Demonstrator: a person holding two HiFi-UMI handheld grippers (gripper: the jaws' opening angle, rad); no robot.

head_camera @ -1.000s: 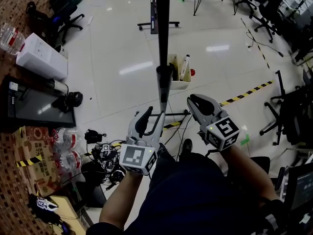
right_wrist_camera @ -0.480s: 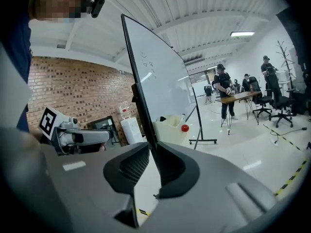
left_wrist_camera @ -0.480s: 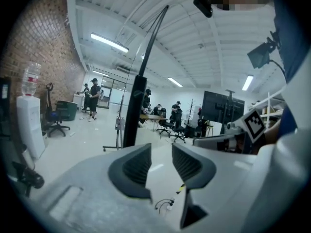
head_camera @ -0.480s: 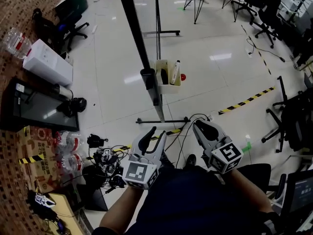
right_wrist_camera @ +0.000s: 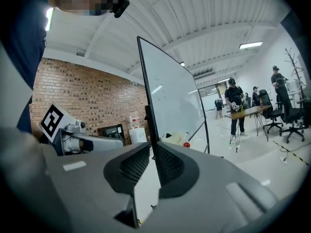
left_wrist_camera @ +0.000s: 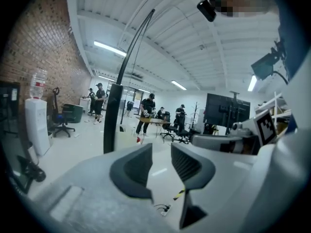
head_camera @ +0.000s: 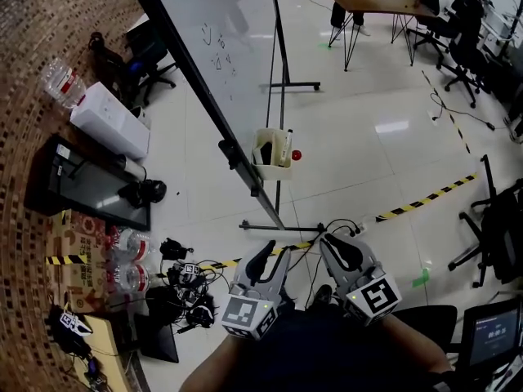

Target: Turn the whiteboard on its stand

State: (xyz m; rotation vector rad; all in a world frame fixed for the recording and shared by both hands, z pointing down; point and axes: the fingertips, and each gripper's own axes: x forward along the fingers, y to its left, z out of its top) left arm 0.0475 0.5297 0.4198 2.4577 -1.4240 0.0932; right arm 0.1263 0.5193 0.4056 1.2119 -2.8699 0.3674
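Whiteboard (head_camera: 221, 47) sits on its stand (head_camera: 261, 226), ahead of both grippers and apart from them; no contact. In the head view its near edge shows as a dark bar running from upper left down to the stand's foot at lower centre. I read that near side as upright, with the board face stretching away beyond it. Left gripper (head_camera: 273, 250): jaws have just been closing and are now drawn together to a narrow slit with nothing in it. Right gripper (head_camera: 328, 240): jaws likewise clenched, nothing gripped. In the right gripper view the board's dark edge rises directly above the slit, well beyond the pads. In the left gripper view the same edge stands to the left of the jaws. Judgement: the edge lies ahead, between the 2 grippers and about equally near each, with the right gripper better lined up. Any grasp of the frame needs the jaws reopened and a reach forward.
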